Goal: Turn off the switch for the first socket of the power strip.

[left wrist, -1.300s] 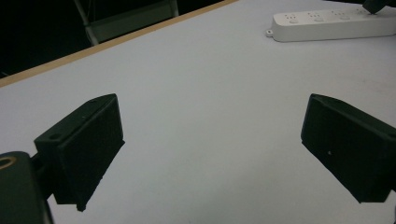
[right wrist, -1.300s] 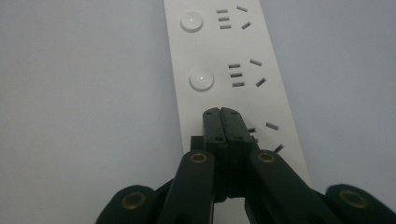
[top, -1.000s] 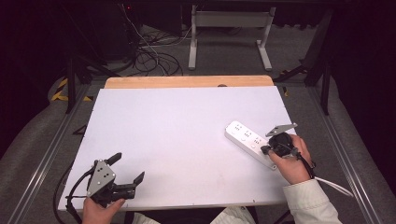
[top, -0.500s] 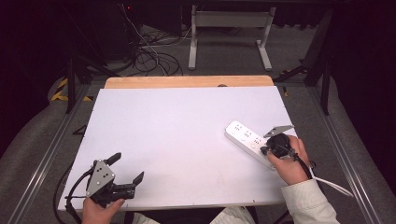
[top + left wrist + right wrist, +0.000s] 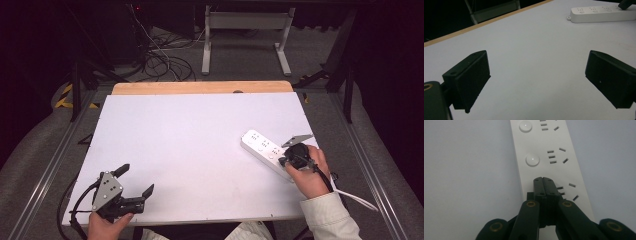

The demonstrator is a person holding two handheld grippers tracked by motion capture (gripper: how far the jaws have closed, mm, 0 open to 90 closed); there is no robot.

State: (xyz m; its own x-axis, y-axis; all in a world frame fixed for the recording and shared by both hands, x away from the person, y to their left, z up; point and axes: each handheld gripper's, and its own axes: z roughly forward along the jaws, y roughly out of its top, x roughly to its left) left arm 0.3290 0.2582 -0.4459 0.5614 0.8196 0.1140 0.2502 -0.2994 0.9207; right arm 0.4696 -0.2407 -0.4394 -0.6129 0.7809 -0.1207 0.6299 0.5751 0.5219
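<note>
At the frame's lower right, the right gripper (image 5: 288, 159), jaws closed together, presses its tip onto the power strip (image 5: 263, 147); the left gripper (image 5: 135, 180), lower left, is open over the worktop (image 5: 190, 135).

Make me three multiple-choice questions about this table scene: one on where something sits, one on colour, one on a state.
1. Where does the power strip lie on the table?
A. right side
B. left side
C. far edge

2. What colour is the strip?
A. black
B. white
C. orange

3. How do the left tool's jaws stand?
A. wide apart
B. shut together
C. clamped on the strip

Answers:
1 A: in the high view it lies by the person's right hand.
2 B: its casing is white in every view.
3 A: the left gripper view shows bare table between them, while the right tool is the shut one, over the strip.
</note>
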